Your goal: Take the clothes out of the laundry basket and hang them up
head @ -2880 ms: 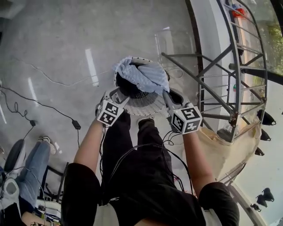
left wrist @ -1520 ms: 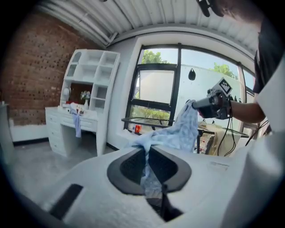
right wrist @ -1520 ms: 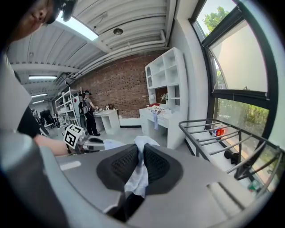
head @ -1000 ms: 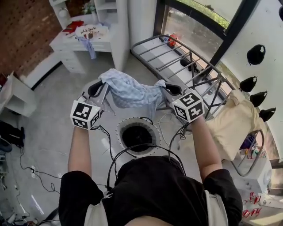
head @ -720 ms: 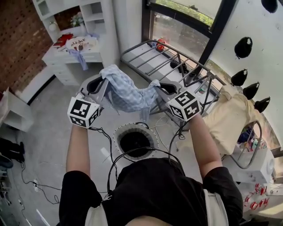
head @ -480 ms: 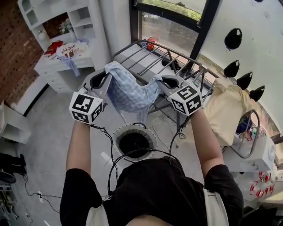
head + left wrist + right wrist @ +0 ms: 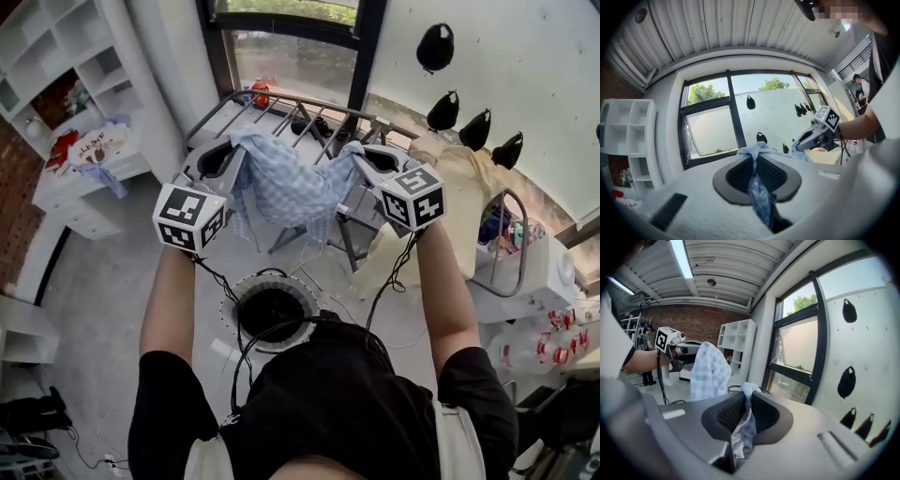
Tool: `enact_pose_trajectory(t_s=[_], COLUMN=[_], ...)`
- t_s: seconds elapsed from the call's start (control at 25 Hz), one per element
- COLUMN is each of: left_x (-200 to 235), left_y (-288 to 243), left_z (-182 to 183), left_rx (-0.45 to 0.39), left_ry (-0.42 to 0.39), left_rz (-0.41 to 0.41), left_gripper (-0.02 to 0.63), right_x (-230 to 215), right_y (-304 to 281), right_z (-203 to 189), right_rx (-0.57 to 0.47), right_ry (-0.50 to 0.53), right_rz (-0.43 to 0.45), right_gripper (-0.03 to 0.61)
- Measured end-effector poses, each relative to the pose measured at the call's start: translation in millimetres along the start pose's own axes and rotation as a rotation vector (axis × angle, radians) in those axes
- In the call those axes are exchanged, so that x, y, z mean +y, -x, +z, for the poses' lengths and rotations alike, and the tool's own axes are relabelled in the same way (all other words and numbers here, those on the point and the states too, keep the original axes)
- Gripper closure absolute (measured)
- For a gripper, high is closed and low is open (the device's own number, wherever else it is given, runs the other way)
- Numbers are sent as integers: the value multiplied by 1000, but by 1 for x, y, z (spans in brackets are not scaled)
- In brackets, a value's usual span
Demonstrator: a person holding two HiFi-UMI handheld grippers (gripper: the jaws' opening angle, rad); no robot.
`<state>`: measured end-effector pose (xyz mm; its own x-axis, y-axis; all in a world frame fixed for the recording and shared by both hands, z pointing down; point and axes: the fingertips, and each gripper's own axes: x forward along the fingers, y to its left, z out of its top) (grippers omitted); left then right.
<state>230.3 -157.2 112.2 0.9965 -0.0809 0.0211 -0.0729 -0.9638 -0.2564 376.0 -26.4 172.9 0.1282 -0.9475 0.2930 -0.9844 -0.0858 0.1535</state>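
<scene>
Just in front of the drying rack [image 7: 281, 101], the left tongs [image 7: 755, 168] and the right tongs [image 7: 749, 411] are each pinched nearly closed on a top corner of the pale blue checked garment [image 7: 291, 187], which sags between them at the rack's near edge.

Head camera looks steeply down.
Left claw [image 7: 234, 150] and right claw [image 7: 361, 157] cameras face each other closely, sharing the checked cloth [image 7: 291, 187].
</scene>
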Motion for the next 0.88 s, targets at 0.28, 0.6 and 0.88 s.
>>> enact_pose_trajectory(t_s=[0.28,0.6,0.88], left_x=[-9,3,4], left_y=[-95,-209,-308], left_z=[6,-24,-92], left_rx=[-28,30,194], left_ry=[-7,50,61], left_rz=[-77,-145,-211], left_gripper=[583,583,581], right_x=[-79,-175,-251], right_y=[6,-12,-40], right_z=[-15,-47,-110], right_rx=[8,68,197], right_ry=[-36,-100,-191], right_rz=[-110,-231,-323], right_gripper=[523,520,520])
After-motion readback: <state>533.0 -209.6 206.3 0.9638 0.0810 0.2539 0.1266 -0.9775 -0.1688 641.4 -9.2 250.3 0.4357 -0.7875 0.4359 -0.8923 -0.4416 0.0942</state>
